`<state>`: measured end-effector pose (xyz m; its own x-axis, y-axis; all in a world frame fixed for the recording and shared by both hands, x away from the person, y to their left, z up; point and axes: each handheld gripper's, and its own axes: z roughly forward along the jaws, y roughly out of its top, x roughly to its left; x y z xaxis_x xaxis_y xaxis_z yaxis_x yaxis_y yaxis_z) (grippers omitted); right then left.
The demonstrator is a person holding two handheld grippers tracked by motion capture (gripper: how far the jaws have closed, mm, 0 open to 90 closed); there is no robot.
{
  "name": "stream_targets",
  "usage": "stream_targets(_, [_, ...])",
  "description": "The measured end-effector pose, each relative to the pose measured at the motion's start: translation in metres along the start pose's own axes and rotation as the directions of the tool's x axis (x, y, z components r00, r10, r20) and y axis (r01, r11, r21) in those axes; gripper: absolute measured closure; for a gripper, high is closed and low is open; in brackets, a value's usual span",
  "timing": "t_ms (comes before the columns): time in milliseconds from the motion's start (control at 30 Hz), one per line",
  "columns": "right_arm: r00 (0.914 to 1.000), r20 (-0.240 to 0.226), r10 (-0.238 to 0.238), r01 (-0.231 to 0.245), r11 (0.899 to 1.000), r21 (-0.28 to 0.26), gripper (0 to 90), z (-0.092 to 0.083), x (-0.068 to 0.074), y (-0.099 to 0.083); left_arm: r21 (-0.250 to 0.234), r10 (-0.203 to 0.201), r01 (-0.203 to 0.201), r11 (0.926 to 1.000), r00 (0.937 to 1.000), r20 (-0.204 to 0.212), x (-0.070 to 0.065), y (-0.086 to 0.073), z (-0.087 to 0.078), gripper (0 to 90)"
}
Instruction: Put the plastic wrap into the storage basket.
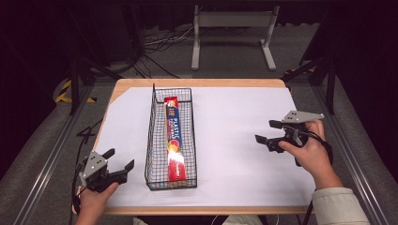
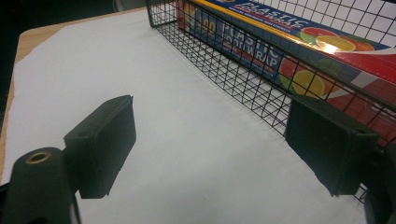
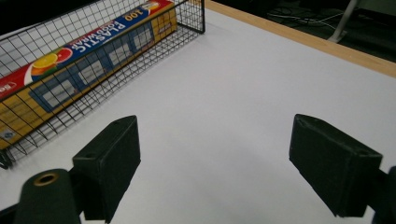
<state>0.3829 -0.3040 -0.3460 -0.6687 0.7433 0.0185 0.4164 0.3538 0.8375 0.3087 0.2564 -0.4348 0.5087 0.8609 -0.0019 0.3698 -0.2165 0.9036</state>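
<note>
The plastic wrap box (image 1: 174, 139) already lies in the wire basket (image 1: 151, 140) mid-bench, probably finished, each hand-held gripper, left (image 1: 120, 161) and right (image 1: 267, 132), spread and empty.

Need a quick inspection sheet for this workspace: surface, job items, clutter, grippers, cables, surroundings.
Surface: wooden table covered by a white sheet, flat and clean.
Job's things: long plastic wrap box lying flat inside a narrow black wire basket, left of centre.
Clutter: nothing seen.
Grippers: left gripper open, low at the near left corner, beside the basket, nothing between the jaws. Right gripper open, at the right side, pointing toward the basket, nothing held.
Cables: a black cable runs by the right hand; loose cables on the floor beyond the table.
Surroundings: grey floor, white metal stand behind the table, dark frame legs at the sides.
</note>
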Motion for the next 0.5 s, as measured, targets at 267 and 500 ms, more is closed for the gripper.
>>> stream_targets(267, [0.9992, 0.031, 0.026, -0.025, 0.999, -0.021, 17.6, 0.003, -0.004, -0.035, 0.001, 0.003, -0.003, 1.0000, 1.0000, 0.001, 0.000, 0.000, 0.000, 17.1])
stream_targets(500, [0.9971, 0.055, 0.054, -0.054, 0.999, -0.008, 17.6, 0.008, -0.004, -0.060, 0.001, 0.003, -0.003, 1.0000, 1.0000, 0.000, -0.001, 0.000, 0.000, 17.1])
